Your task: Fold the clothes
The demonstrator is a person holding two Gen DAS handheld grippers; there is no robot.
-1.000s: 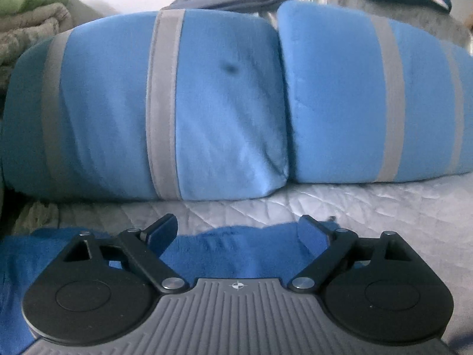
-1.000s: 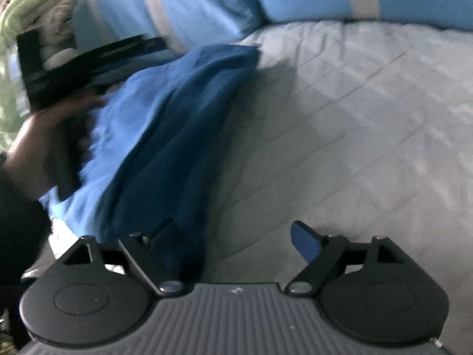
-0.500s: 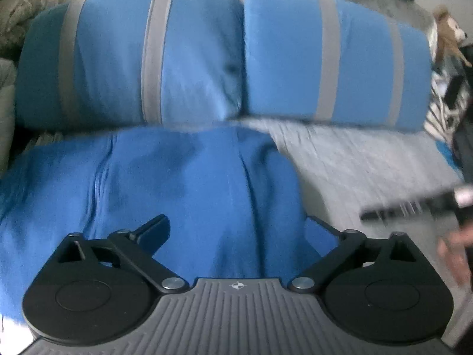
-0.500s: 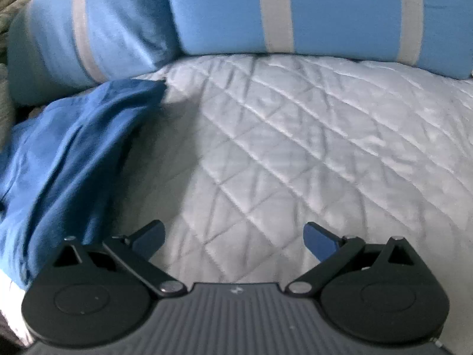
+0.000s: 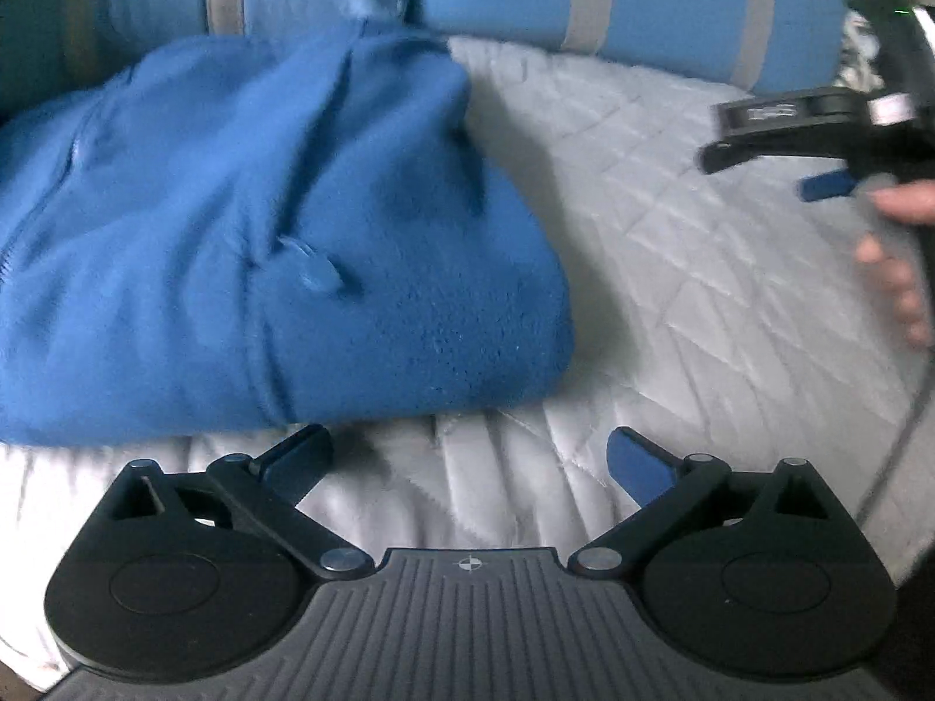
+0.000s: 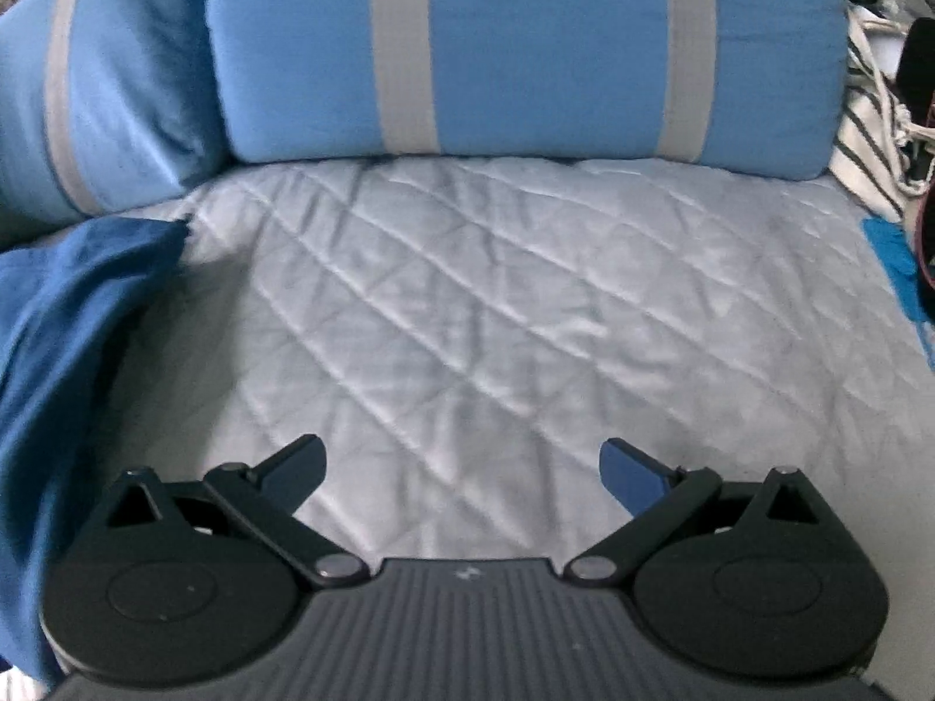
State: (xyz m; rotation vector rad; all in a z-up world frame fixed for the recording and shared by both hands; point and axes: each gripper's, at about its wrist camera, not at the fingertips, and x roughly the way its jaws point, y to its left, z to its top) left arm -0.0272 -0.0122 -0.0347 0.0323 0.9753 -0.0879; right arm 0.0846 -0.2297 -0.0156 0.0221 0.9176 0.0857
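Currently both grippers released: left gripper near folded blue fleece garment on grey quilted bed; right gripper apart. Advice: pinch the near fold's edge squarely.

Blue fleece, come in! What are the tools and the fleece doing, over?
Left tool open, empty. Right tool open, empty, over bare quilt. Blue fleece lies folded on the quilt, untouched. Nothing in the way.
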